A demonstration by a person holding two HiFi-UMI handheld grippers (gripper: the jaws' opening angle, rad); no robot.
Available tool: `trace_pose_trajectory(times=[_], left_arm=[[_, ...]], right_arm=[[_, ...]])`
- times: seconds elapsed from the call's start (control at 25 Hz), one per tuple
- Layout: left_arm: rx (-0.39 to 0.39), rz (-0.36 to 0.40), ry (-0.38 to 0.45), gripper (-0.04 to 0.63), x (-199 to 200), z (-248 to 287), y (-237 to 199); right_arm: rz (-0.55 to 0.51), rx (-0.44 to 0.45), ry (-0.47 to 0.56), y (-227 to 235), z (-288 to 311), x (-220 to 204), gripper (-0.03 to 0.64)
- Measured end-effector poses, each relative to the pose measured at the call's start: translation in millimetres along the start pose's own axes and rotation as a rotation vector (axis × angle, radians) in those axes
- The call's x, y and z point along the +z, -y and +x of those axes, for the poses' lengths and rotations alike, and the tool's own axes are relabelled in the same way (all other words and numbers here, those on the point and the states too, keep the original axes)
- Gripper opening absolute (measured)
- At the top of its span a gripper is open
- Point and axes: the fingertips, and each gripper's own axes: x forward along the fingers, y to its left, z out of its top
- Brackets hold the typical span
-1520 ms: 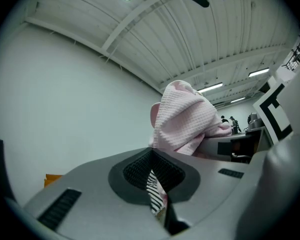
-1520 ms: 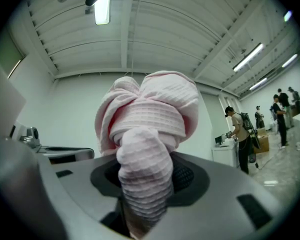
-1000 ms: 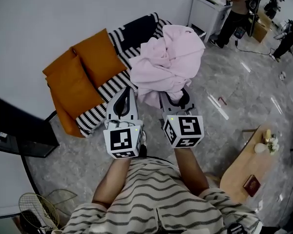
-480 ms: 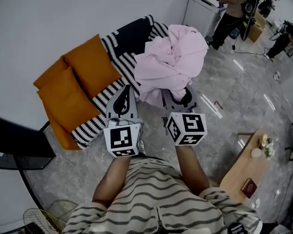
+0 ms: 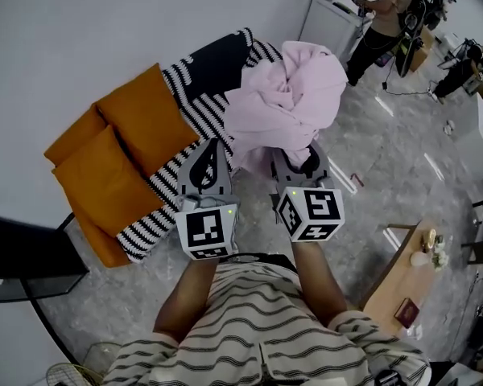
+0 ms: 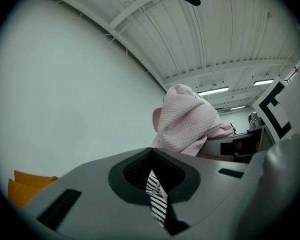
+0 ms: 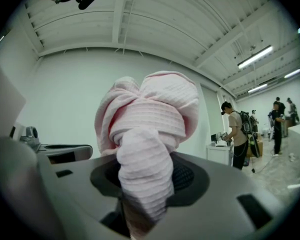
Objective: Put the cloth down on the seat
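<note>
Cloth (image 5: 286, 107) between jaws of right gripper (image 5: 295, 158), above far end of seat (image 5: 195, 127). Left gripper (image 5: 210, 153) just left of cloth, jaws together, over seat's front edge. Cushions (image 5: 121, 155) on seat's near part, against wall (image 5: 80, 39). Table (image 5: 398, 284) well right of seat. Cabinet (image 5: 338, 14) beyond seat along wall, person (image 5: 378, 14) beside it.

A bunched pink waffle-weave cloth (image 5: 294, 95) is up in the air near the black-and-white striped seat (image 5: 195, 95).

Head view looks steeply down from above; each gripper view looks level along its own jaws, very near; all three share the cloth (image 5: 294, 95)
</note>
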Motion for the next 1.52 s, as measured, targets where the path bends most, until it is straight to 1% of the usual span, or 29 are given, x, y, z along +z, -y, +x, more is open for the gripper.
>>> trace_pose_trajectory(times=[0.16,0.24,0.44,0.6,0.72,0.88,1.12,1.32,1.52], left_arm=[[-0.010,-0.035,-0.043,0.003,-21.7,17.4,-15.2],[-0.011,-0.044,-0.044,0.003,-25.1,25.2,-18.5],[0.000,-0.040,-0.043,0.003,-29.8,52.0,-27.2],[0.020,-0.028,-0.048,0.004,-38.1,76.0,-28.2],[0.057,-0.014,-0.038,0.003,-44.3,102.4,-36.2],[0.105,0.007,-0.046,0.003,-46.4,142.8,-45.8],[0.171,-0.001,-0.046,0.003,-45.7,212.4,-50.8],[0.228,-0.004,-0.038,0.003,-52.7,242.4,-48.3],[0.280,-0.010,-0.053,0.003,-53.9,278.2,-39.2]], right_arm=[[-0.015,-0.017,-0.037,4.6,22.1,-12.2,0.196],[-0.017,-0.025,-0.043,8.9,29.8,-14.7,0.196],[-0.020,-0.001,-0.034,14.6,59.3,-13.5,0.196],[-0.023,0.027,-0.047,26.9,82.8,-25.9,0.196],[-0.014,0.065,-0.037,37.7,114.4,-33.3,0.196],[-0.010,0.121,-0.016,50.2,163.2,-25.4,0.196],[-0.015,0.205,-0.015,75.2,230.6,-13.8,0.196],[-0.012,0.258,-0.005,92.0,260.9,-15.5,0.196],[-0.001,0.309,-0.011,117.7,292.2,-11.1,0.196]])
